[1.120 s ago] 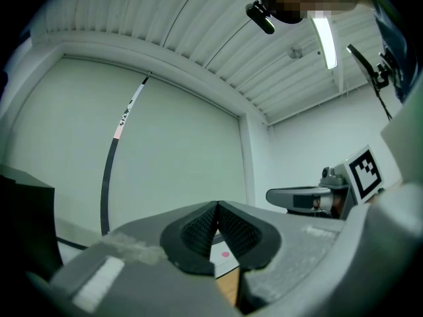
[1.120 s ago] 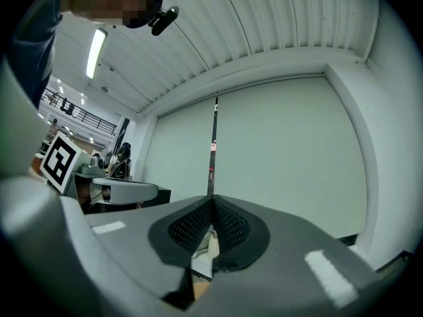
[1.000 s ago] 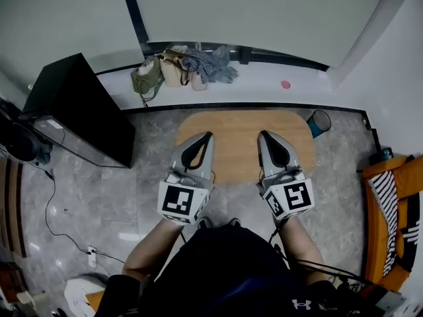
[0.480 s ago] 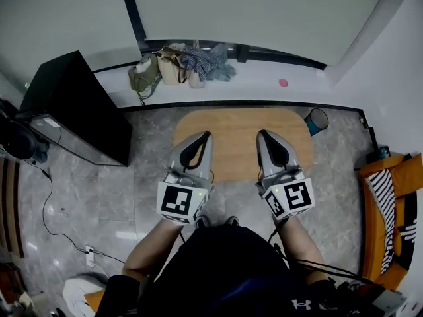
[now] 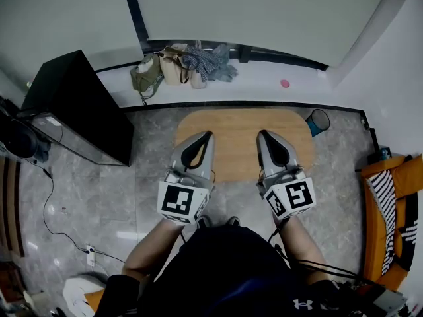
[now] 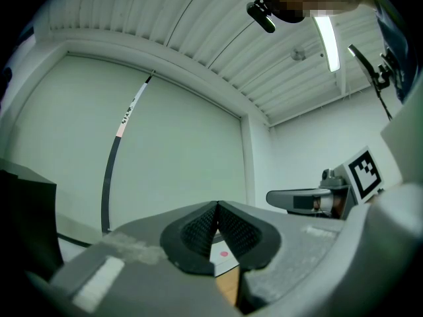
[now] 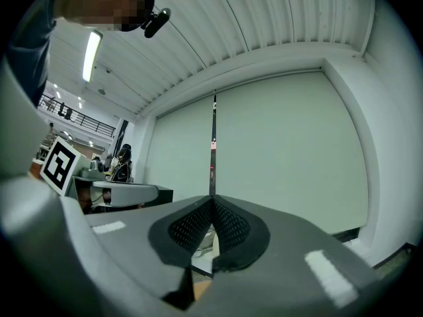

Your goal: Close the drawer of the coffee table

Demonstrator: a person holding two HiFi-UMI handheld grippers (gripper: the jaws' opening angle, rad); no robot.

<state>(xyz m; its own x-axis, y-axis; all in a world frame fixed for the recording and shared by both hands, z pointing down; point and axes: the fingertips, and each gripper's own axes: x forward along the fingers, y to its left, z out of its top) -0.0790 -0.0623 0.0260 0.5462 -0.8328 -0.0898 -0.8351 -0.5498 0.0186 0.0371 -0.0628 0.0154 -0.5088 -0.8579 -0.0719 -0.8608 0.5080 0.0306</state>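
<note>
**Jaws: both pairs closed and empty**

We read the jaws of the left gripper (image 6: pixel 217 205) as fully closed. The ribbed black pads meet along their length, with nothing between them. The jaws of the right gripper (image 7: pixel 212 200) are in the same state, pads together and nothing gripped. Each gripper points level, toward the pale wall panels (image 5: pixel 264 12) ahead.

In the head view, we see the two grippers held side by side and apart, one in each hand. Each marker cube (image 5: pixel 180 202) faces up toward the camera. The tips of both grippers overlap the near half of the coffee table (image 5: pixel 238 125), a wooden top with rounded ends. The table stands on the grey stone floor (image 5: pixel 86 190), directly in front of the person. We cannot make out the drawer from above, since only the top shows. Neither gripper view shows the table front.

Surroundings:

- A black cabinet (image 5: pixel 76 107) stands to the left of the table, well apart from it.
- Bags and bundled cloth (image 5: pixel 182 65) lie on the white ledge behind the table.
- A small pink object (image 5: pixel 285 83) lies on the same ledge, to the right.
- A teal cup-shaped container (image 5: pixel 318 121) stands on the floor just beside the table's right end.
- An orange seat with striped fabric (image 5: pixel 390 210) sits at the right edge.
- A black cable (image 5: pixel 49 210) trails across the floor at the left.
</note>
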